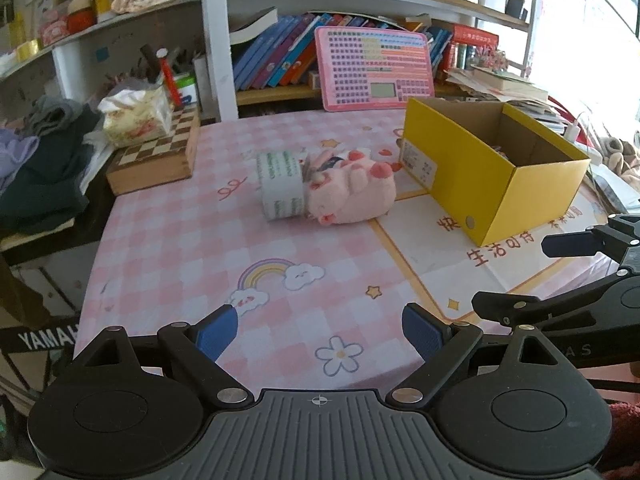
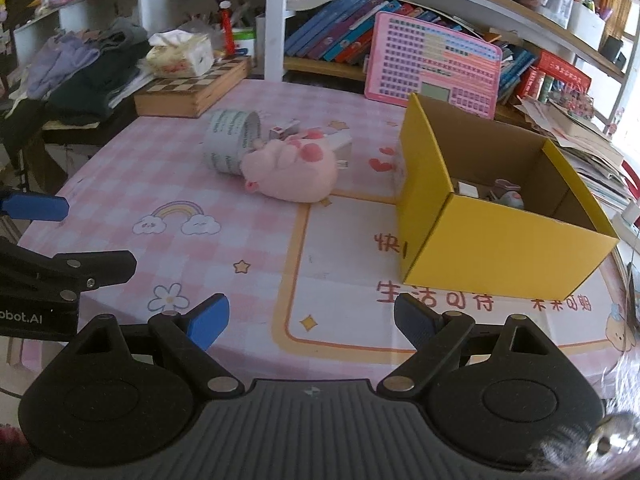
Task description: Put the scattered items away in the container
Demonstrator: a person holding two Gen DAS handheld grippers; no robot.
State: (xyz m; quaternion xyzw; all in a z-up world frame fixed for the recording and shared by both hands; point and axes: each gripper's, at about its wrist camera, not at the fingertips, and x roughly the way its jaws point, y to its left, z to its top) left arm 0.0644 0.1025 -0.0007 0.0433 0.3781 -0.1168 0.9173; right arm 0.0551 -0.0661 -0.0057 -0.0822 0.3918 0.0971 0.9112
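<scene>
- Left wrist cam sits right behind the left claw and looks forward and down over the surface, toward the bookshelf at the back.
- Right wrist cam does the same behind the right claw, just a bit further to the right, so the yellow box looks closer and you can see inside it.
- Both views share the pink plush toy, the roll beside it, the box and the shelf.
- Each cam catches the other claw at its edge.
</scene>
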